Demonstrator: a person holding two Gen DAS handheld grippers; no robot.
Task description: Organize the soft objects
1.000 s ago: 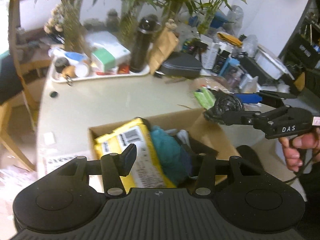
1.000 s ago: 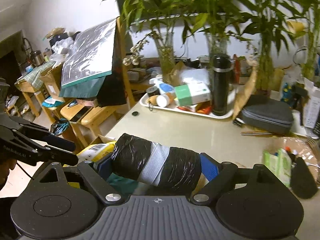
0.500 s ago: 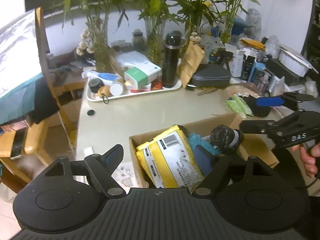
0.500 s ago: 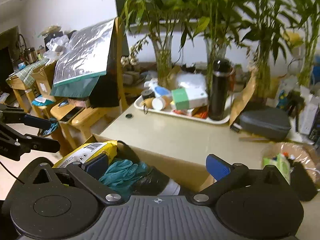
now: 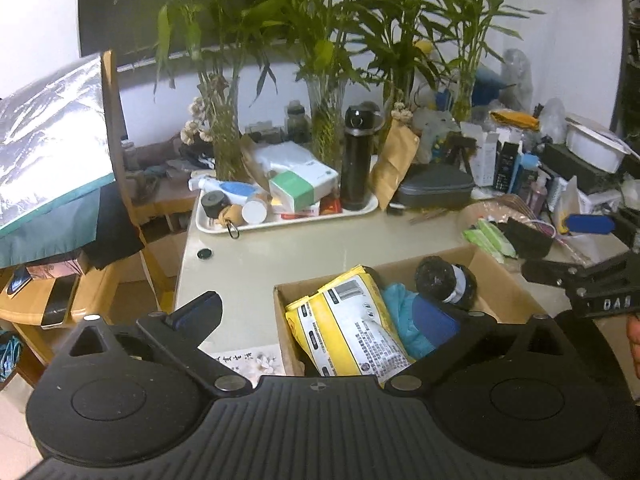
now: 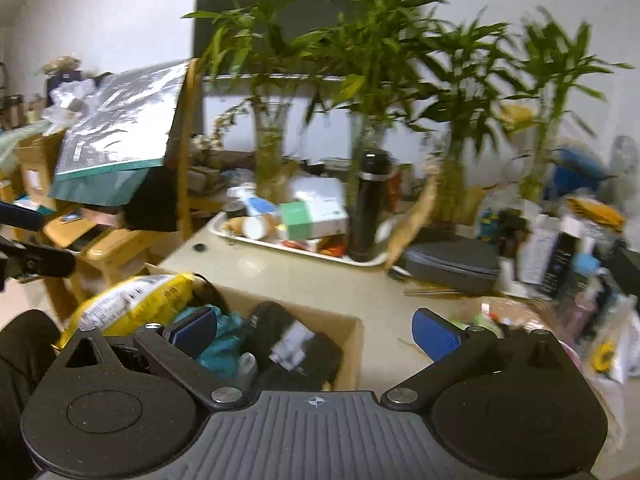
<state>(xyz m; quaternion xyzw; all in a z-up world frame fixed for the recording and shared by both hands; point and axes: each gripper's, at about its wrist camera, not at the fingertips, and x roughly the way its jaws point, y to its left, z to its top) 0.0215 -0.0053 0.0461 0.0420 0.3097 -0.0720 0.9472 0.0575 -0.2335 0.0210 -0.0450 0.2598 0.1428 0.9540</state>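
Risk noted: my left tongs [image 5: 316,316] are opening, empty; right tongs [image 6: 316,330] released. Black bundle [image 5: 446,282] lies in box [image 5: 508,280], beside yellow packet [image 5: 352,324]; a careless pass could snag them.

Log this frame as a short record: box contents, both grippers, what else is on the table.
container: cardboard box on the table, open top
in box: yellow packet, teal cloth, black wrapped bundle
left gripper: jaws opening, nothing held
right gripper: open, empty, over the box
behind box: white tray with black bottle, green-and-white carton
right of tray: dark zip case
image quality: right wrist view blurred
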